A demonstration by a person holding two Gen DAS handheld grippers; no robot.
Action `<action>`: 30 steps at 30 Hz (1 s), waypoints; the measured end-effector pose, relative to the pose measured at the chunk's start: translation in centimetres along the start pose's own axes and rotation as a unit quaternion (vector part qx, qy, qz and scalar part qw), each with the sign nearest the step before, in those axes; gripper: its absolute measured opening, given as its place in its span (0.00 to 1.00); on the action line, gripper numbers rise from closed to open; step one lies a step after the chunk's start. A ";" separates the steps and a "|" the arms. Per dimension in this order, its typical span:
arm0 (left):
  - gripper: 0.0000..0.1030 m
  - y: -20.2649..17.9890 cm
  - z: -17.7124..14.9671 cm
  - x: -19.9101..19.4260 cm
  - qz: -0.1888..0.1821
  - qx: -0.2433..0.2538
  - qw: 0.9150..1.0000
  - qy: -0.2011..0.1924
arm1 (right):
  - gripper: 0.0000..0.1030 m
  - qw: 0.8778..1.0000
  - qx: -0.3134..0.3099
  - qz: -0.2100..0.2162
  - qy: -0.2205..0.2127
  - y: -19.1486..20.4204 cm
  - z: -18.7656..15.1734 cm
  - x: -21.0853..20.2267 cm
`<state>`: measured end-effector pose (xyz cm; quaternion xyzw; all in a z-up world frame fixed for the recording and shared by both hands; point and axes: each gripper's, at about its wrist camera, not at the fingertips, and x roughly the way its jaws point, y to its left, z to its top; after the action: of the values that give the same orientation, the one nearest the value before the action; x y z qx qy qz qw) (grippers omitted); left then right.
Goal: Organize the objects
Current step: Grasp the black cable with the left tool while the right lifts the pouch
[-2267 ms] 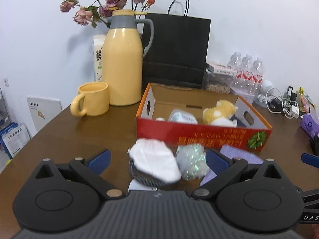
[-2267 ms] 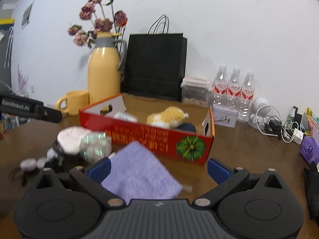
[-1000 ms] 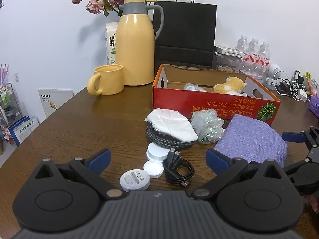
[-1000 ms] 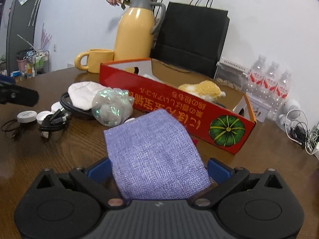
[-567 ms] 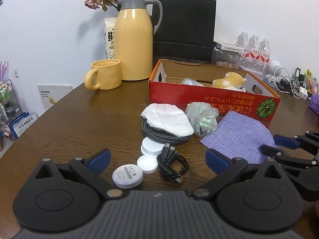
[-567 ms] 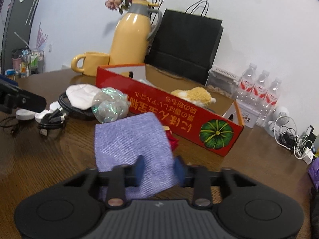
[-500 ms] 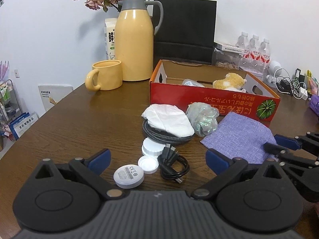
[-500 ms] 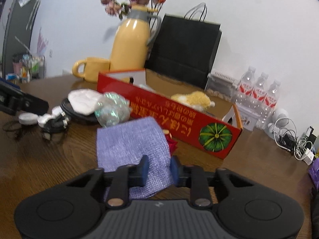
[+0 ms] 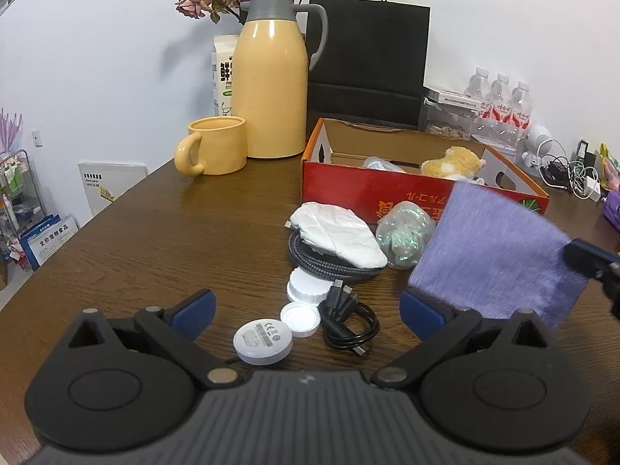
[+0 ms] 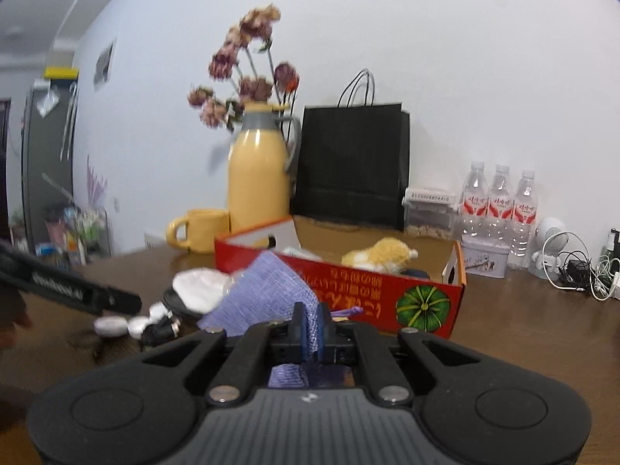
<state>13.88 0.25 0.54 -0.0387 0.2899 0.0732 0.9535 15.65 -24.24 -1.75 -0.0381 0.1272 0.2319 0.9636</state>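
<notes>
The white round puck point(image 9: 263, 336) bears a "CE" mark; the red box's point(image 9: 387, 193) upside-down lettering is unreadable.

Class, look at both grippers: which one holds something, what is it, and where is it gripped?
The right gripper pinches the purple cloth pouch at its near edge; the left gripper is open, holding nothing.

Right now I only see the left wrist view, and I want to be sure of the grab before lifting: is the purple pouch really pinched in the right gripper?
Observer: Yes. The right gripper has just closed, and the purple pouch has its fabric pinched between the fingers.
Operator: Is anything dangling from it that could snag?
Observer: A purple drawstring sticks out just to the right of the fingers, on the side facing the red box.
</notes>
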 end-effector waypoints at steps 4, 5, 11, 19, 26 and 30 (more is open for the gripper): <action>1.00 0.4 -0.1 0.0 0.001 -0.003 1.000 0.001 | 0.03 0.999 0.040 0.005 -0.010 -1.3 0.3 -0.4; 1.00 0.5 -0.1 0.0 0.000 -0.003 1.000 0.002 | 0.03 0.999 0.047 0.003 -0.013 -1.5 0.3 -0.5; 1.00 0.2 -0.6 0.3 -0.013 0.005 1.000 0.014 | 0.03 0.994 0.100 -0.024 -0.030 -3.4 0.4 -1.0; 0.98 -2.2 -1.4 1.5 -0.039 0.049 0.998 0.018 | 0.03 0.992 0.113 -0.032 -0.040 -4.2 0.4 -0.9; 0.48 -3.5 -1.4 3.2 -0.050 0.071 0.996 0.033 | 0.03 0.993 0.108 -0.036 -0.037 -4.0 0.3 -0.9; 0.48 -3.5 -1.4 3.3 -0.045 0.068 0.996 0.031 | 0.03 0.993 0.107 -0.038 -0.039 -3.9 0.4 -0.9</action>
<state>16.38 -2.93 -2.31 0.0106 0.3220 0.0088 0.9467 16.72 -28.04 -1.09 0.0698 0.1123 0.1817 0.9744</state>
